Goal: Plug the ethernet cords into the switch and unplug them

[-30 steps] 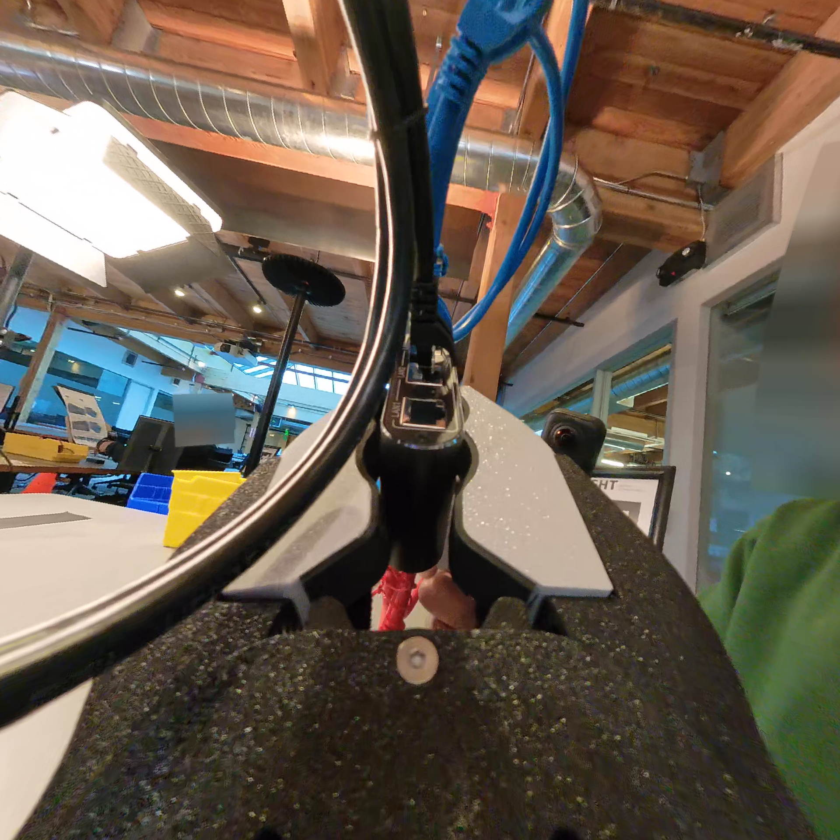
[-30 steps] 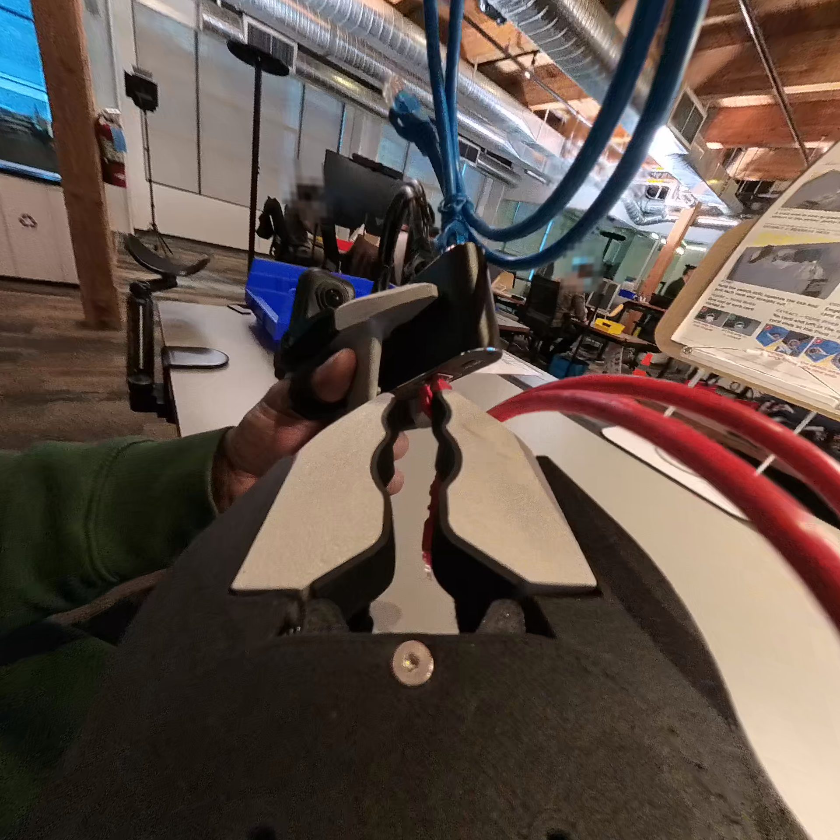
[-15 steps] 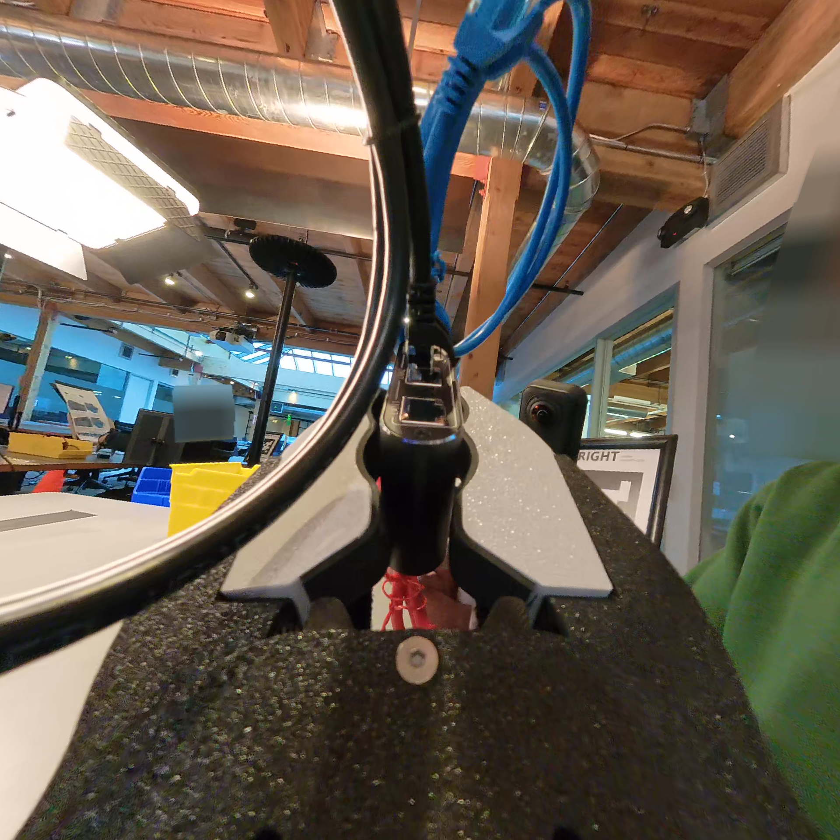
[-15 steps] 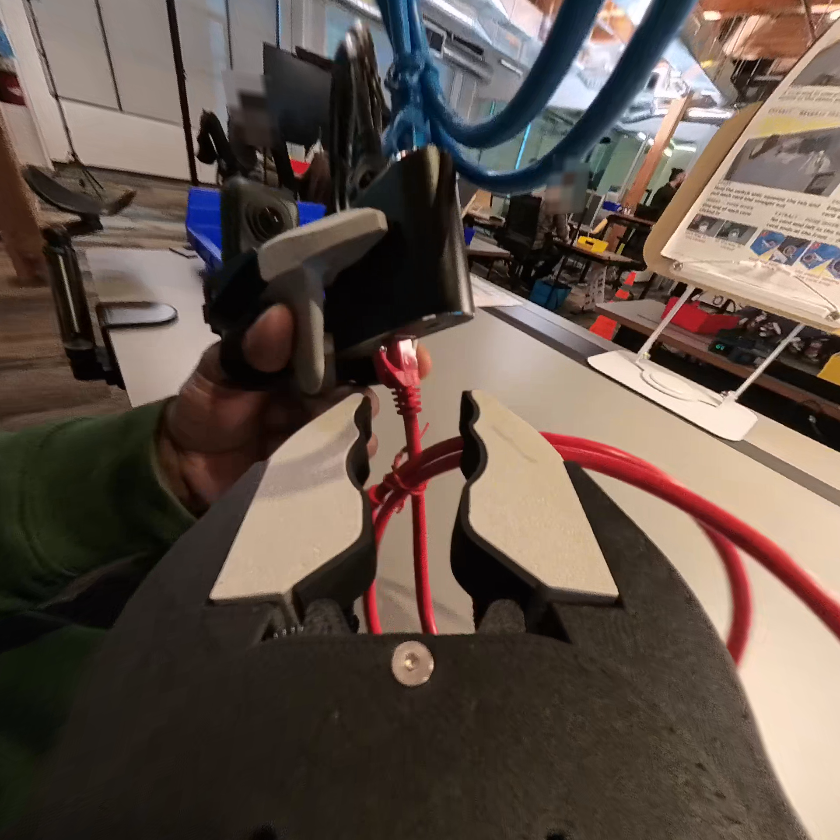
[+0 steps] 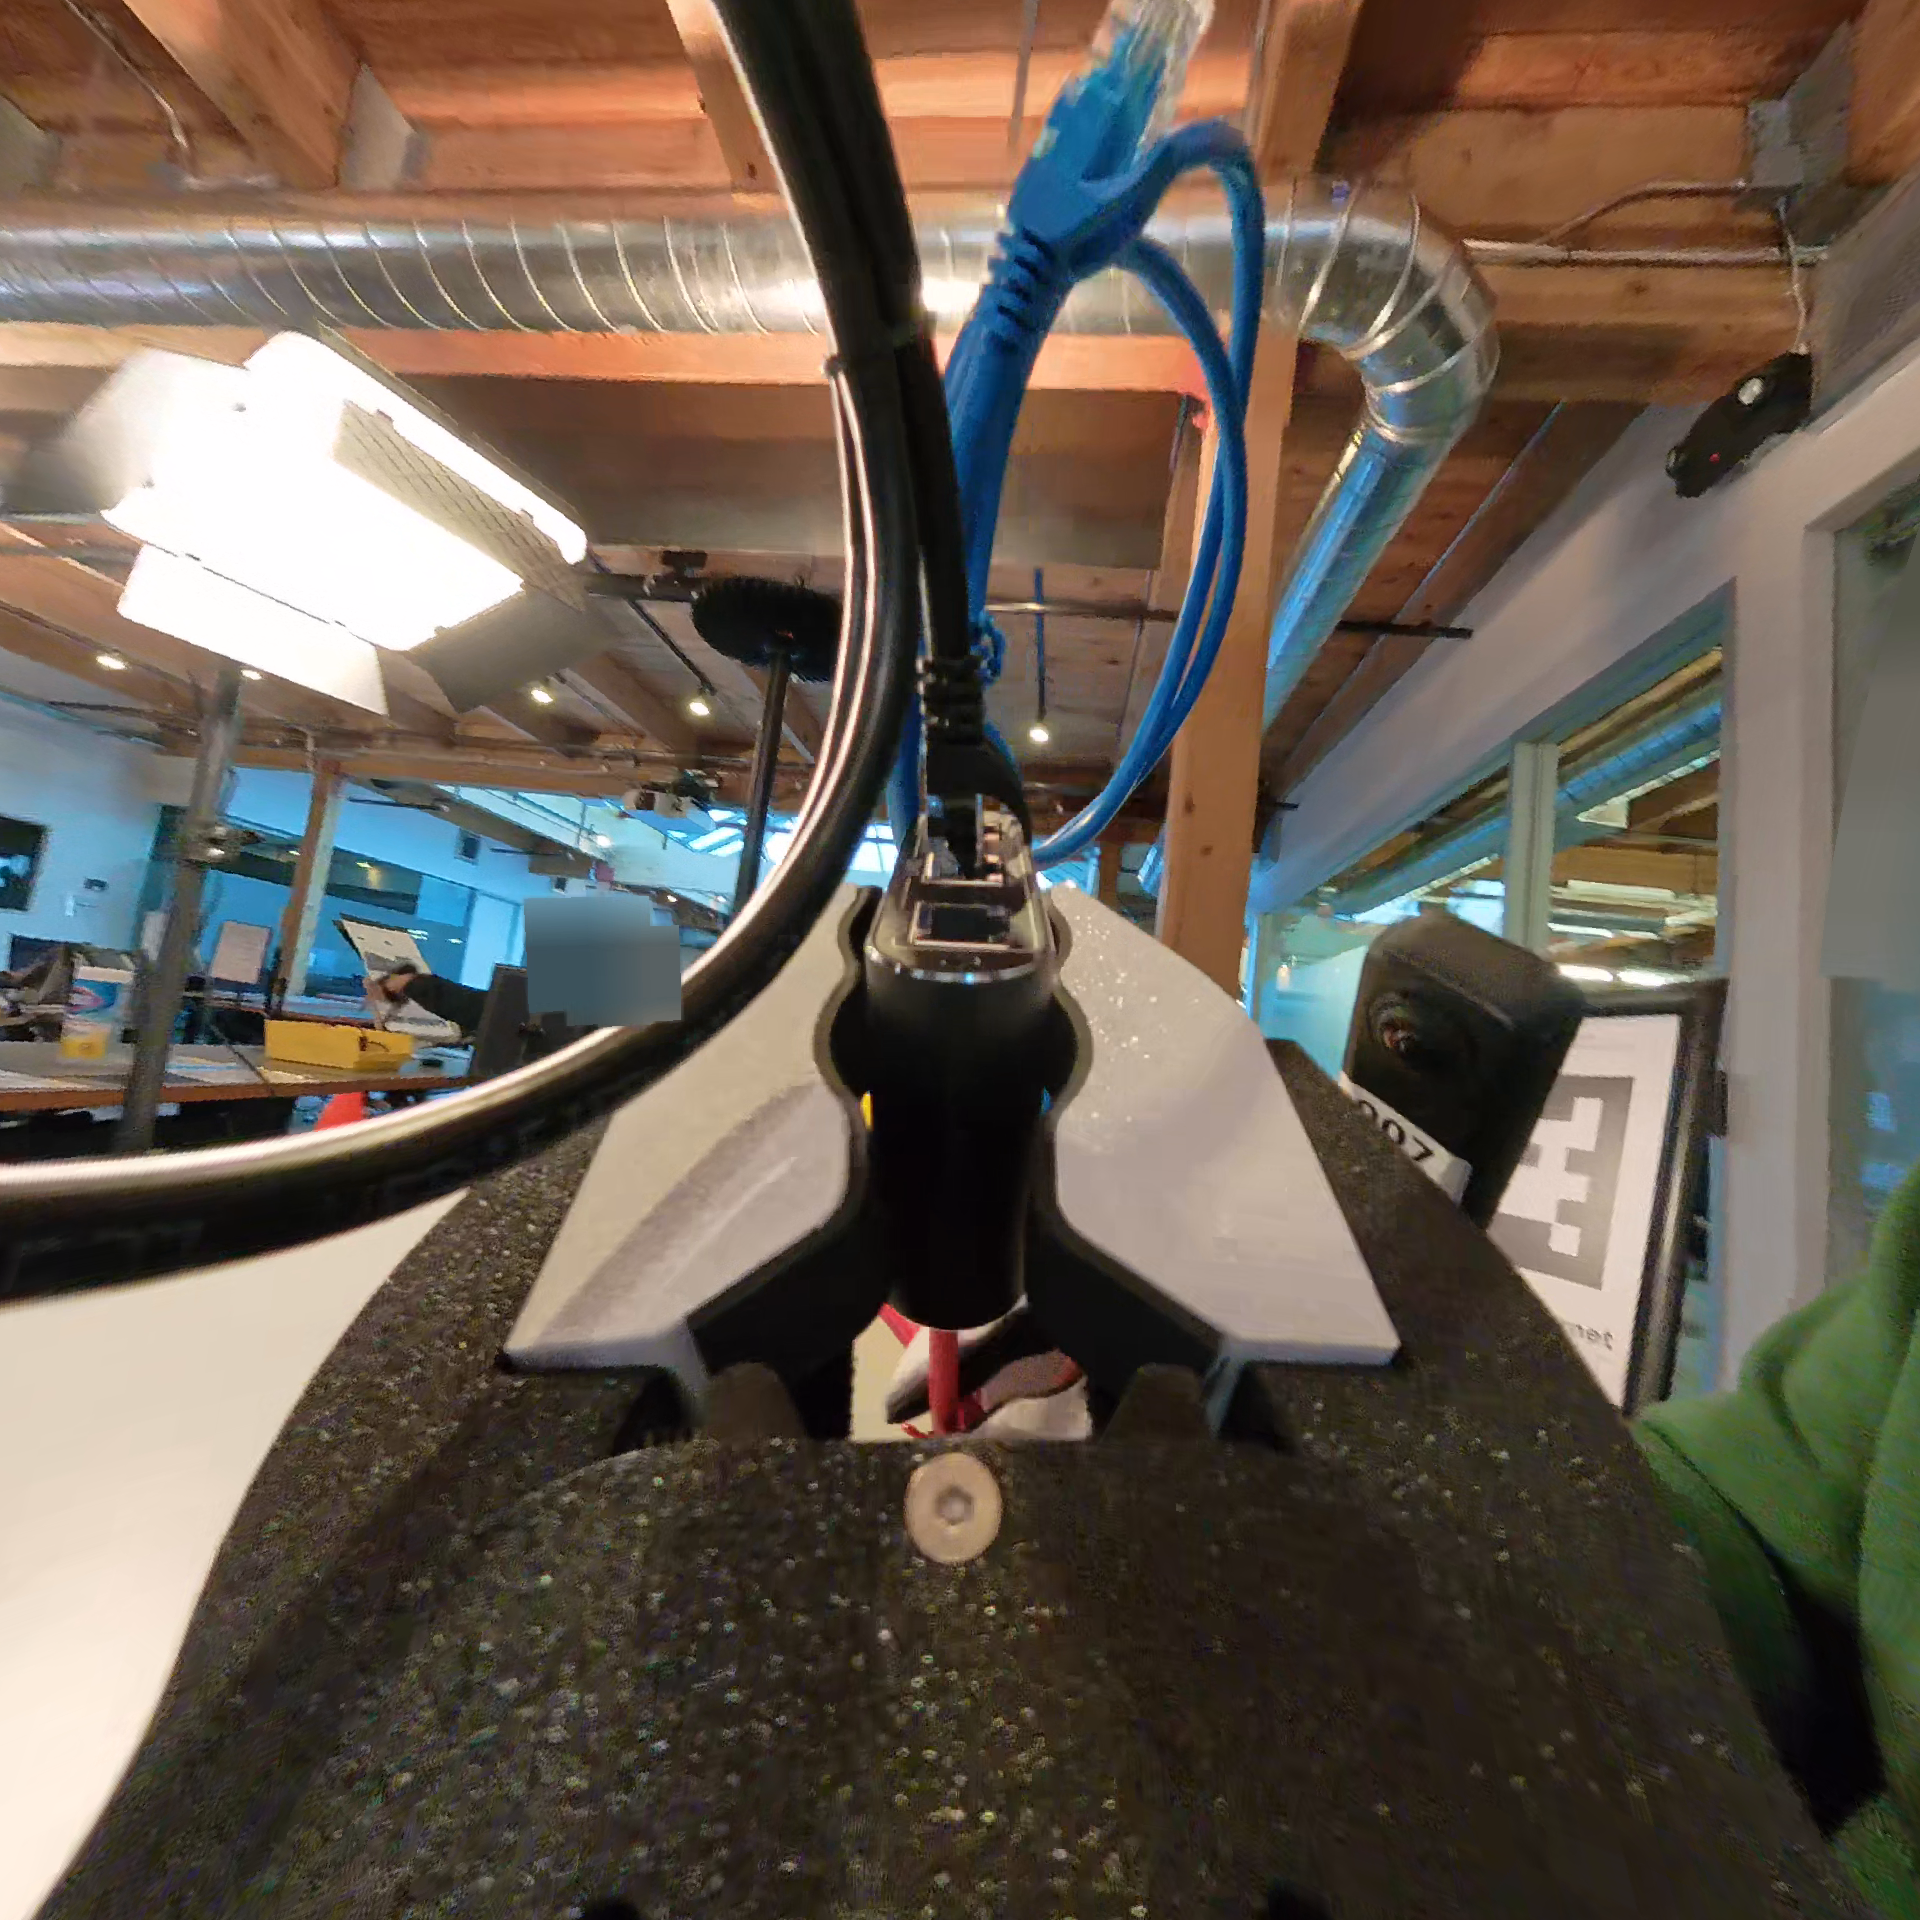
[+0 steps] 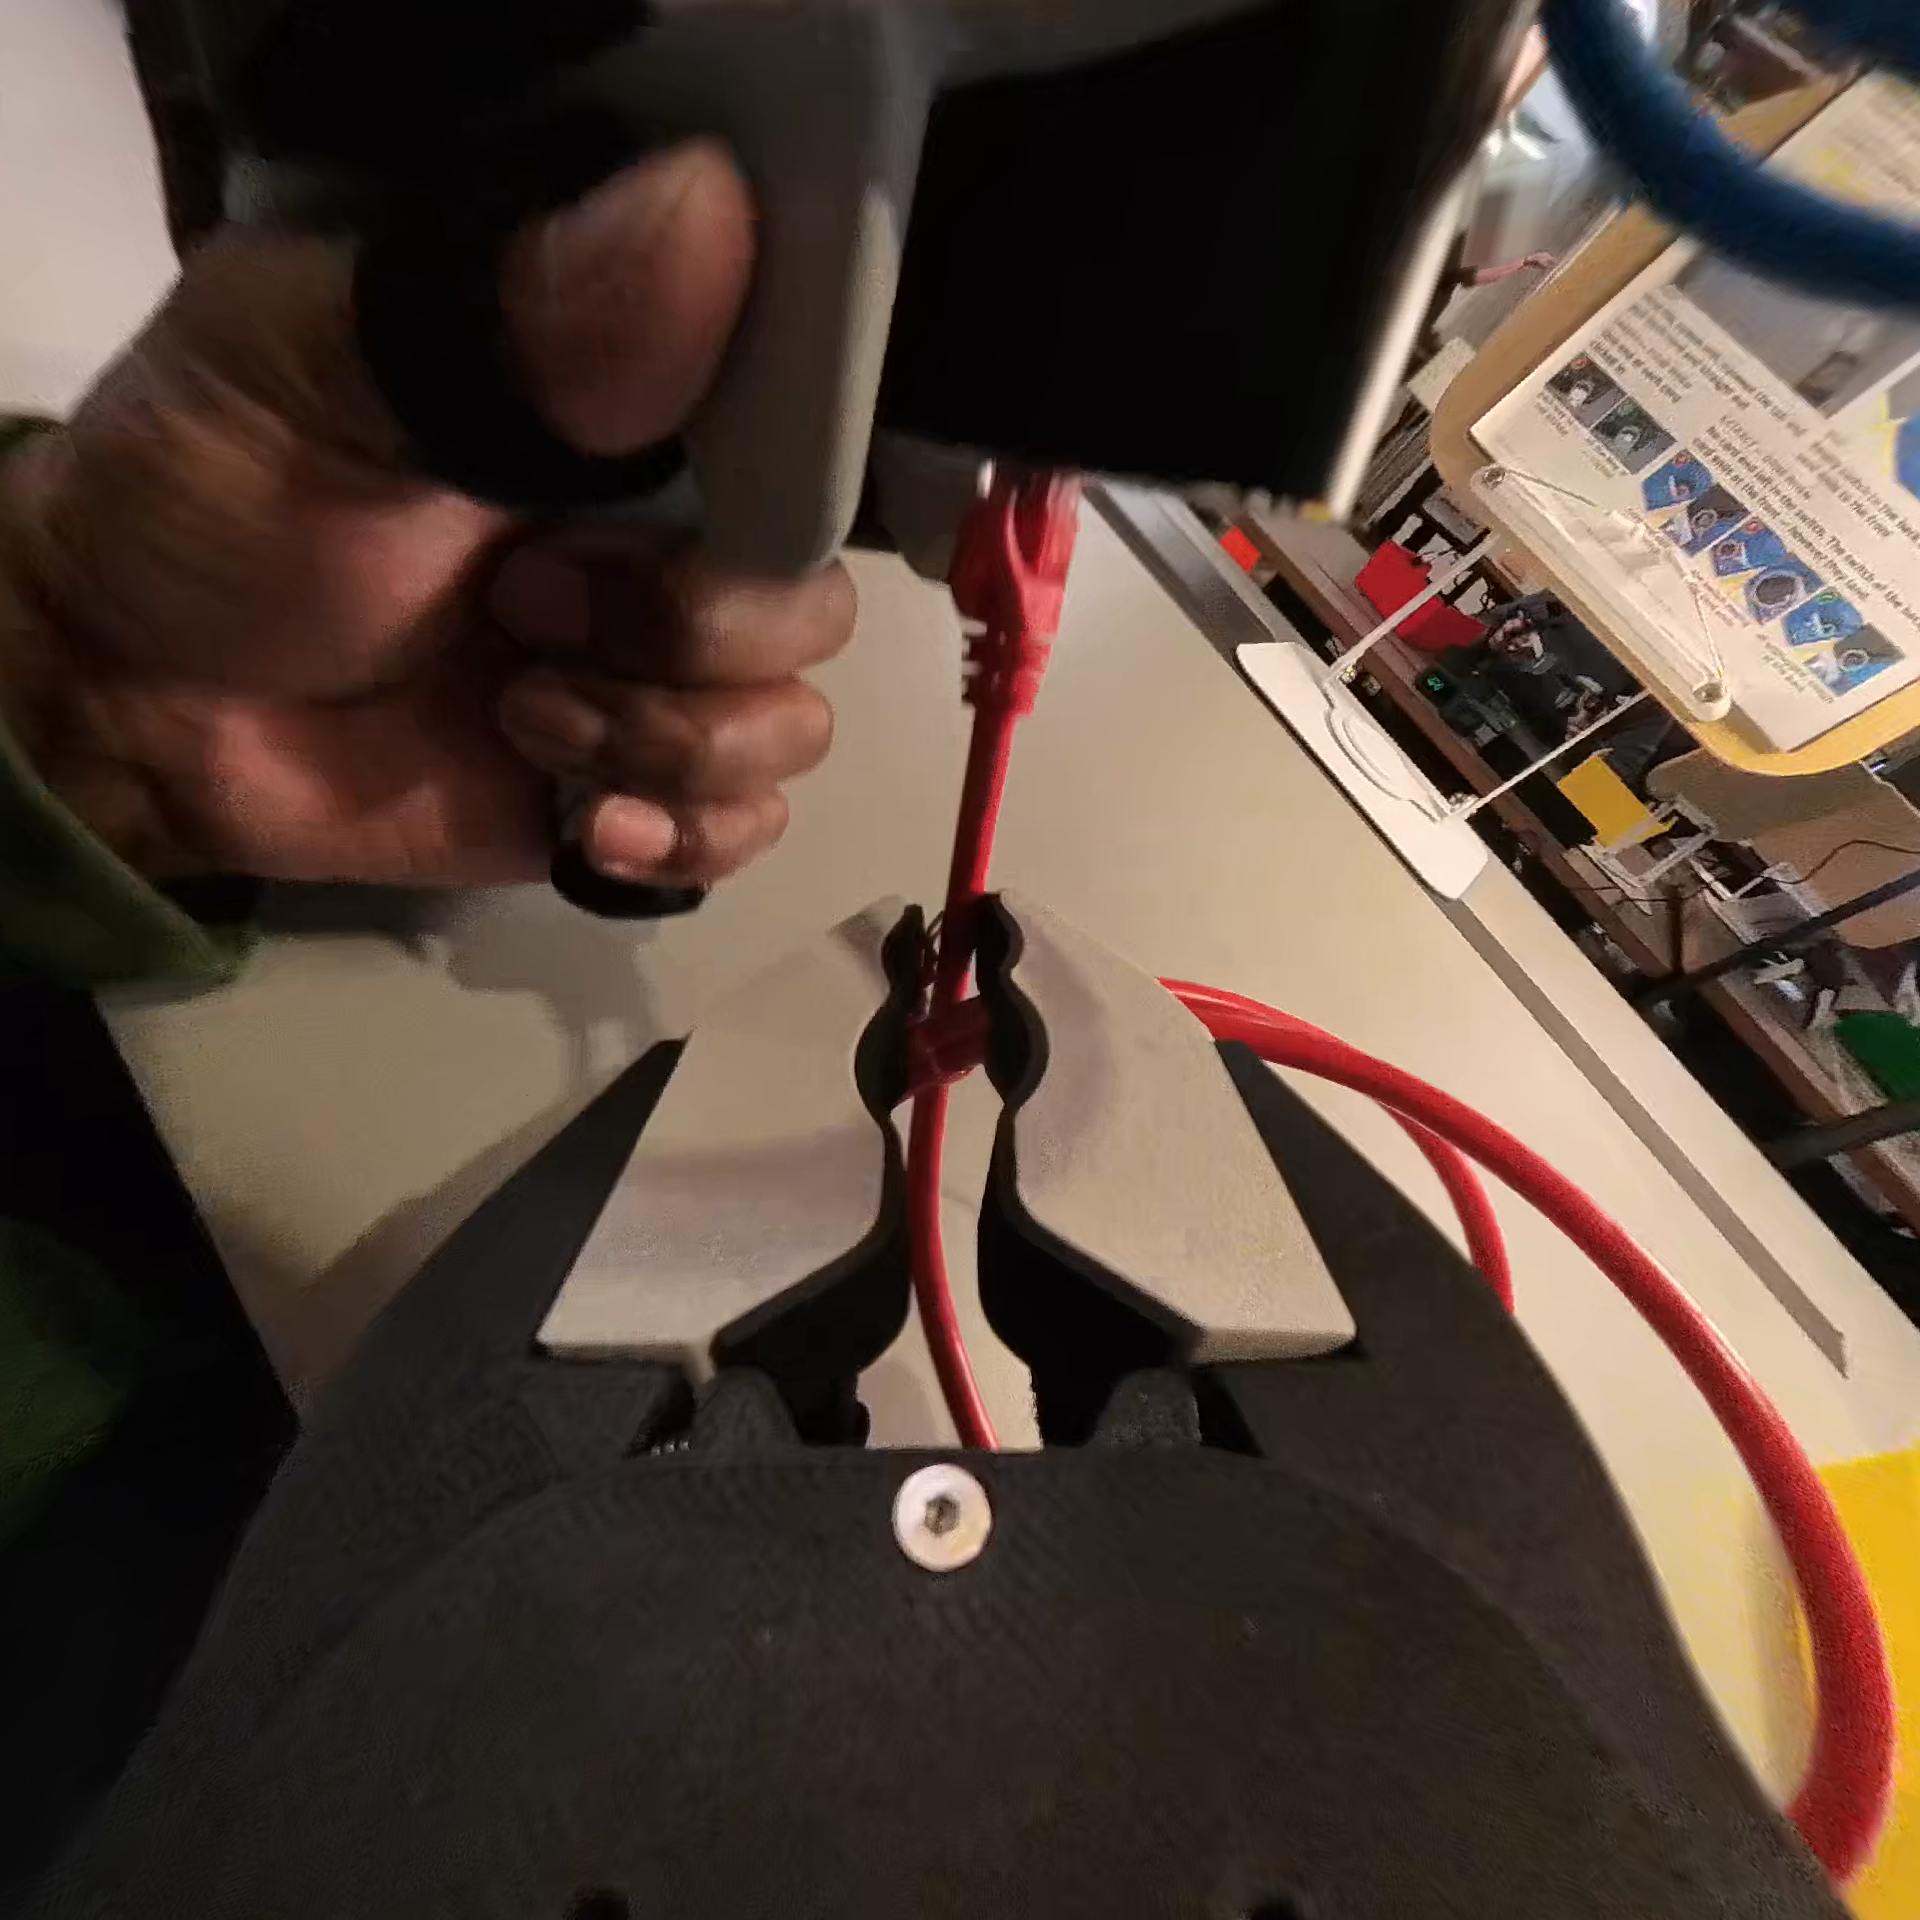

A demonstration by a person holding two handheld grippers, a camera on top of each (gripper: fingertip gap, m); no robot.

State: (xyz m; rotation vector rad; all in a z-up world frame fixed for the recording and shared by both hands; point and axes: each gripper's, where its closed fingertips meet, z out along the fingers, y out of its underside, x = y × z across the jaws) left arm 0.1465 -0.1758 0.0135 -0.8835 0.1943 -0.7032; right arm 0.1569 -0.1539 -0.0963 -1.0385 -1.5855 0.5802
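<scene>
My left gripper is shut on the black switch and holds it upright above the table. A black cord is plugged into its top. A blue cord loops behind, with its free plug pointing up. A red cord hangs below the switch. In the right wrist view my right gripper is shut on the red cord, a short way below its plug. The plug sits in the underside of the switch.
A hand in a green sleeve holds the left gripper close above my right one. The red cord's slack loops over the white table. A document stand is at the right. A yellow patch lies at the table's near right. Left tips to right tips: about 11 centimeters.
My right gripper let go of the red plug, opened, slid back along the cord and shut on it lower down. The switch now sits closer above it. The left gripper kept its hold.
</scene>
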